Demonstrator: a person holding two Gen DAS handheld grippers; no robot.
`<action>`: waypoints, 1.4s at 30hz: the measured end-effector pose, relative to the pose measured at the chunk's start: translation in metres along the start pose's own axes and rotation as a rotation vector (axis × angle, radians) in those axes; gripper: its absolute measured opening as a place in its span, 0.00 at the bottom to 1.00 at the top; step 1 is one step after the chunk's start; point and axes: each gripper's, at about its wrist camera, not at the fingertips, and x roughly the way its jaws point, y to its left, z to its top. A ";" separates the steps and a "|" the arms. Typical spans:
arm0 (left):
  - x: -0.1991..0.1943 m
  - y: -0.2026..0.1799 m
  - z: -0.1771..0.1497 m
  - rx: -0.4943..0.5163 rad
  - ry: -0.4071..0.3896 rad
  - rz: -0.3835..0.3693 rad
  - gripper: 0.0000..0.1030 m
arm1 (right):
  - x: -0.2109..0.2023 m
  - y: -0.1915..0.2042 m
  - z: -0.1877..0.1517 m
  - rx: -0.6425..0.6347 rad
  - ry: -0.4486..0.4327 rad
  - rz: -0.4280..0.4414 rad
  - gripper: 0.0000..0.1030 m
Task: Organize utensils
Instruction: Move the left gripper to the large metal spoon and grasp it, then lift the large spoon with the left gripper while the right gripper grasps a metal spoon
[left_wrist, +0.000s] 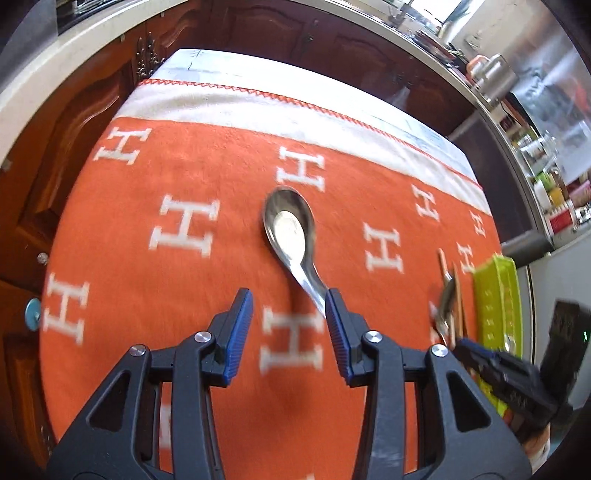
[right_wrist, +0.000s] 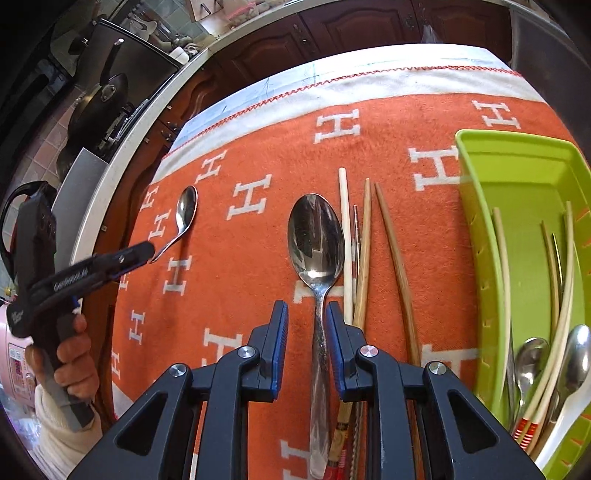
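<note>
Utensils lie spread on an orange blanket (right_wrist: 258, 302) patterned with white H letters, over a table in a kitchen with dark wood cabinets (left_wrist: 88, 110).

Left wrist view: left gripper (left_wrist: 290, 317) hangs over the blanket, jaws wide apart. A short, deep-bowled metal soup spoon (left_wrist: 290, 229) lies bowl-up ahead of it. The handle end reaches the inner face of the right-hand blue pad (left_wrist: 338, 332); the left-hand pad stands well apart from it. Contact cannot be confirmed, as the frame is motion-blurred.

Right wrist view: right gripper (right_wrist: 306, 332) sits low over a large metal tablespoon (right_wrist: 316, 240), jaws parted moderately. The spoon's handle runs between the two pads, closer to the right-hand one; no clamping visible. The bowl lies ahead of the fingertips, facing up.

Just right of the tablespoon: a pale chopstick (right_wrist: 345, 240), a thin metal chopstick (right_wrist: 355, 236) and two brown wooden chopsticks (right_wrist: 395, 266), roughly parallel to the spoon. The pale one lies just beside the spoon's bowl.

Far right: a lime-green plastic tray (right_wrist: 476, 229) holding several chopsticks (right_wrist: 565, 295) and spoons (right_wrist: 528, 362).

At left in the right wrist view, the left gripper's tip meets the soup spoon's handle; a hand (right_wrist: 74, 354) in a white sleeve grips its handle.
</note>
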 end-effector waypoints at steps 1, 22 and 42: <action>0.007 0.001 0.006 0.001 -0.009 0.011 0.36 | 0.003 0.000 0.001 -0.001 -0.002 -0.003 0.20; 0.064 -0.046 0.028 0.273 -0.143 0.172 0.41 | 0.028 0.004 0.031 -0.032 -0.079 -0.062 0.20; 0.048 -0.045 0.002 0.220 -0.147 0.065 0.34 | 0.049 0.033 0.033 -0.182 -0.139 -0.139 0.11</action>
